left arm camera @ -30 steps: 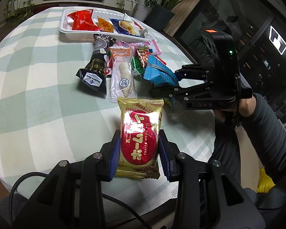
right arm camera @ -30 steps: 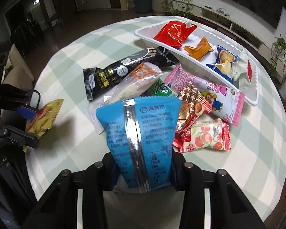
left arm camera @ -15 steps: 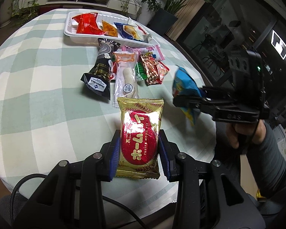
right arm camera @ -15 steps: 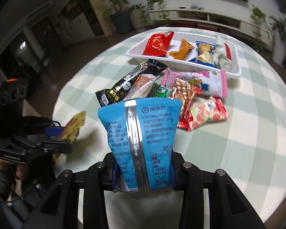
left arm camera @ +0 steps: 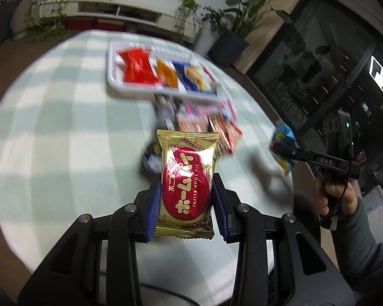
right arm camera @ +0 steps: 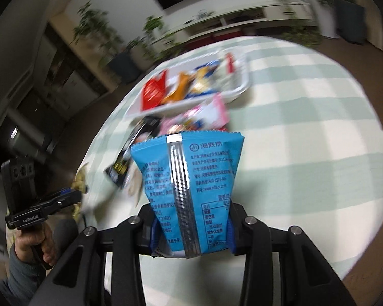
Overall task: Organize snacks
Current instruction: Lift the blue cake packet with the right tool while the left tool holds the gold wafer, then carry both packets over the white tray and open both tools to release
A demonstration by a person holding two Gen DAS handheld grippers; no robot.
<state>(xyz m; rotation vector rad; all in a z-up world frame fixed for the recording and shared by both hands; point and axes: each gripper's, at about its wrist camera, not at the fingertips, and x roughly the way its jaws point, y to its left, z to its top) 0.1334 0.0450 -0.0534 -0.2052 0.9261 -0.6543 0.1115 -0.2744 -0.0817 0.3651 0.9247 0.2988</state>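
My left gripper (left arm camera: 185,193) is shut on a gold and red Fujiya Home Pie packet (left arm camera: 186,183), held above the near part of the checked table. My right gripper (right arm camera: 191,227) is shut on a blue snack bag (right arm camera: 189,188), held above the table; this bag also shows in the left wrist view (left arm camera: 284,150) at the right. A white tray (left arm camera: 112,81) with red, orange and blue snacks stands at the far side. It shows in the right wrist view (right arm camera: 245,81) too. Several loose snack packets (left arm camera: 206,125) lie between tray and grippers.
The round table has a green and white checked cloth (left arm camera: 51,140). A long black packet (right arm camera: 126,160) lies left of the pile. Potted plants (left arm camera: 229,35) and a low white cabinet stand beyond the table. Both views are blurred by motion.
Both grippers have lifted and pulled back with their packets. The right gripper has swung out to the right, away from the pile. The tray and pile look farther off.
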